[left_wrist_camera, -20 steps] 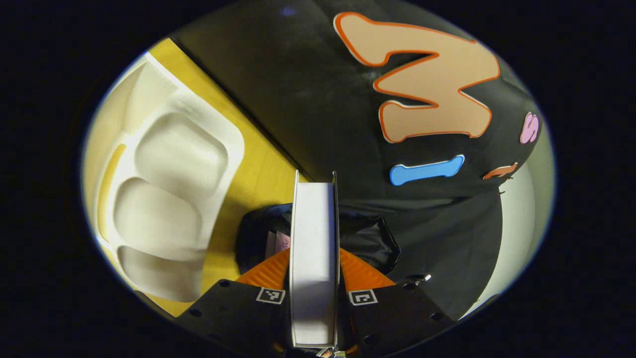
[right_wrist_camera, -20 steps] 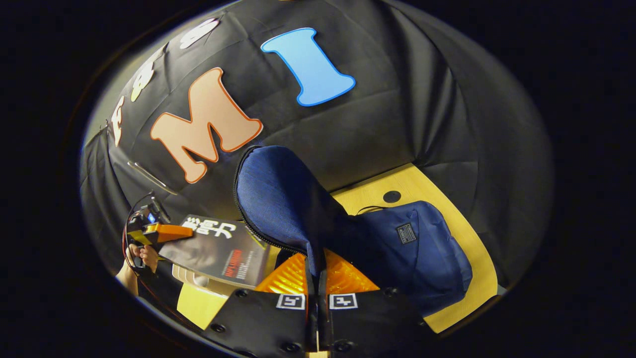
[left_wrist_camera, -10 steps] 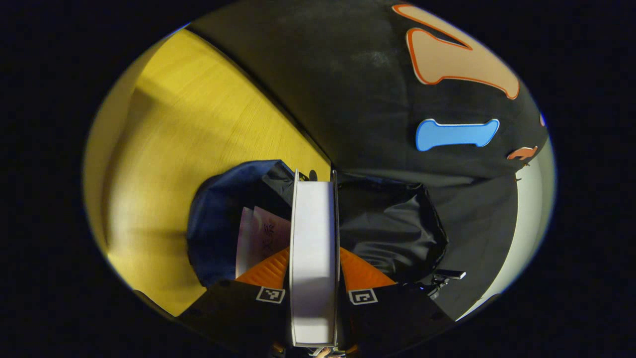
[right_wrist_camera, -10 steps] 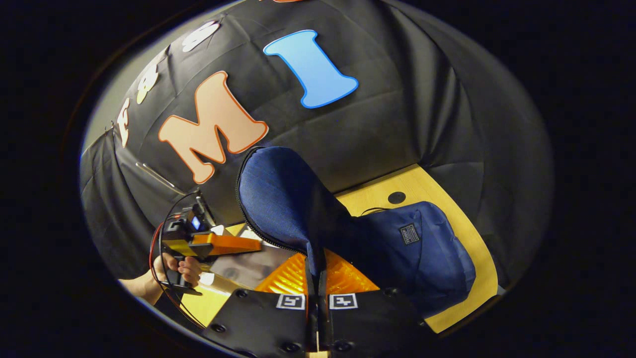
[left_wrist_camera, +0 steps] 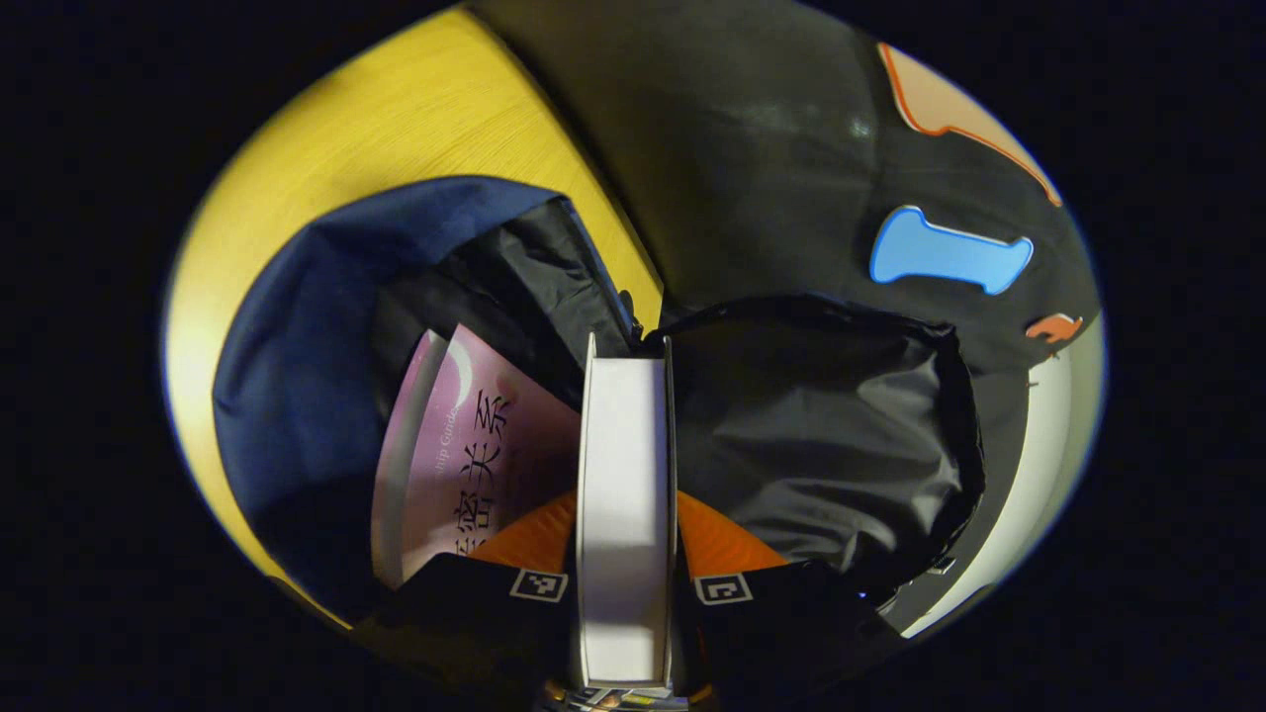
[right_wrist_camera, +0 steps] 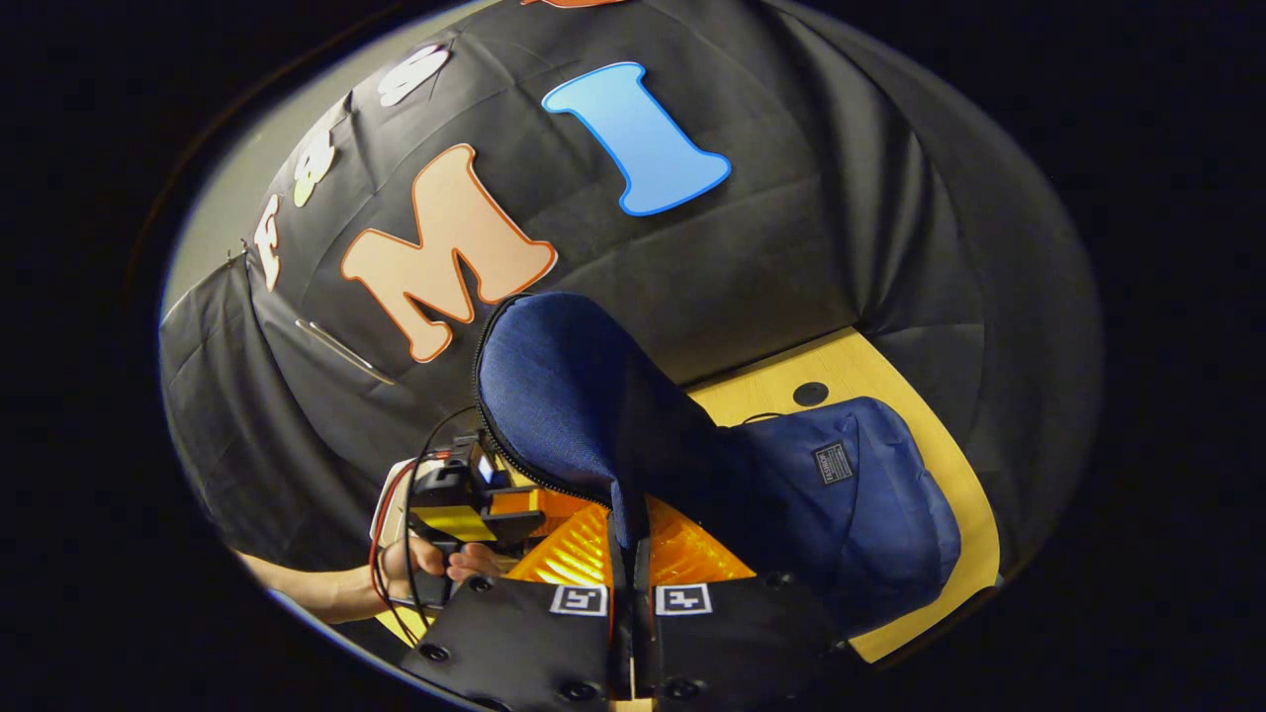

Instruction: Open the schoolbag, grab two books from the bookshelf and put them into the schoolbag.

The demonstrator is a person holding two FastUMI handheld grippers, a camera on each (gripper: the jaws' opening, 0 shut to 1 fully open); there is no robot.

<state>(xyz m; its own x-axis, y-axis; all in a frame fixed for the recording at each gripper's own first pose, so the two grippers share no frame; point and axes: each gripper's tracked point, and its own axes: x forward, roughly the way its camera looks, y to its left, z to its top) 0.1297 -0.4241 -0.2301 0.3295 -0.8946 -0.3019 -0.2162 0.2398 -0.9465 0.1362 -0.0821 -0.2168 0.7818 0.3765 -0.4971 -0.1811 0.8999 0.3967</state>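
The blue schoolbag [right_wrist_camera: 841,504] lies on the bench [left_wrist_camera: 396,119], its flap [right_wrist_camera: 564,396] pinched up by the right gripper [right_wrist_camera: 630,534]. The left gripper [left_wrist_camera: 625,514] clamps a white-edged book [left_wrist_camera: 623,494] over the purple book [left_wrist_camera: 475,465] inside; a sagging flap could snag it.

Left gripper [left_wrist_camera: 625,514] clamped on a book [left_wrist_camera: 623,514] — right gripper [right_wrist_camera: 631,554] pinched on the schoolbag flap [right_wrist_camera: 564,396]
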